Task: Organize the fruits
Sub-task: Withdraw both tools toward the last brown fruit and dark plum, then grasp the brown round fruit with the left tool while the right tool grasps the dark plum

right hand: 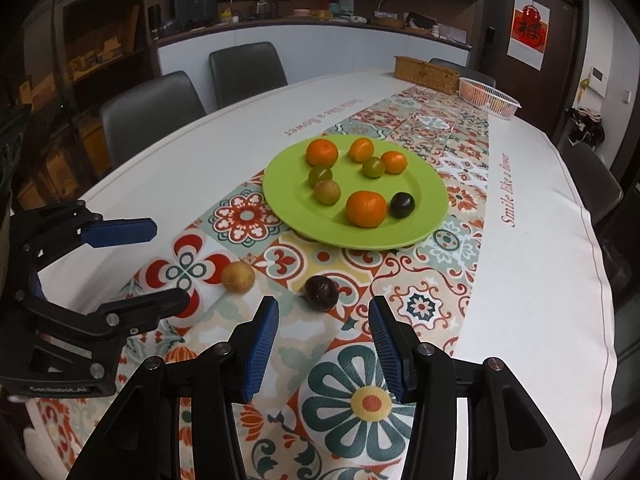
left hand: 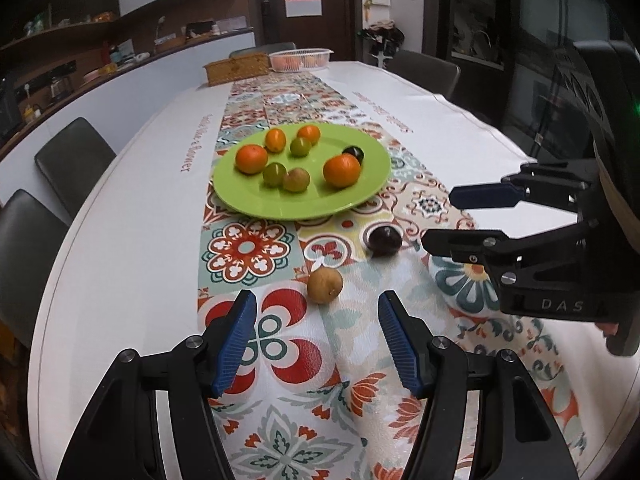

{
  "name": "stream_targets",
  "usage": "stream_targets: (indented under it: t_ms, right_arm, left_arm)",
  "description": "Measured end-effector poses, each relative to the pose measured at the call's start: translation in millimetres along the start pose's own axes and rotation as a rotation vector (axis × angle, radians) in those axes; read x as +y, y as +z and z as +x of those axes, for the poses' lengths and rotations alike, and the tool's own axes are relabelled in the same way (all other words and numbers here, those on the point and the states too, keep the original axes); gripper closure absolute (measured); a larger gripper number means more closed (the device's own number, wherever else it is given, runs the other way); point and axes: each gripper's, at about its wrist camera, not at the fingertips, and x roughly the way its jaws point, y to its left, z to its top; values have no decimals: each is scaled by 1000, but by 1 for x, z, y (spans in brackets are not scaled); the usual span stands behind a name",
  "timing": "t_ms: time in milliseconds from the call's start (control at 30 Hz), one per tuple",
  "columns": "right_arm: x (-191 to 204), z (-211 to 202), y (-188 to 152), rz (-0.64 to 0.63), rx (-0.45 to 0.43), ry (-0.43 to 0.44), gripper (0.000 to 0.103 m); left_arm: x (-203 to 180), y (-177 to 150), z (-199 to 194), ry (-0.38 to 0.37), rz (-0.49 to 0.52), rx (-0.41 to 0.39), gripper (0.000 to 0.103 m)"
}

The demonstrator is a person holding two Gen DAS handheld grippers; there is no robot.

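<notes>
Flanking two loose fruits (left hand: 325,285), both tools (left hand: 318,344) gape.

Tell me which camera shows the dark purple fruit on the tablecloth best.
The right wrist view: the dark purple fruit sits just ahead of its open tongs. In the left wrist view, the fruit lies farther off, right of centre.

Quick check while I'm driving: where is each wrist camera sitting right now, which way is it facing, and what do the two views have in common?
Left wrist: on the left gripper, angled down over the tablecloth at the yellow-brown fruit; its blue-padded fingers stand open and empty, the right gripper enters at right.
Right wrist: on the right gripper, angled down at the dark purple fruit; open empty fingers, the left gripper enters at left.
Shared: both loose fruits, the green plate of fruit, the far wicker box and white basket.
</notes>
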Motion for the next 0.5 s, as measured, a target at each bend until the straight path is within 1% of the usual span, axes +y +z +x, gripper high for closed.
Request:
stream_targets:
  t_ms: [233,433,500]
  right_arm:
    - [5,21,-2,-44,36,9,56]
    - [2,36,0,-44,51,19,57]
    - [0,40,1,-44,56,23,59]
  left_arm:
    - [6,-3,21,-25,8,27,41]
    - [8,-1,34,-45,4,44,41]
    - [9,1,38,-53,-1,45,42]
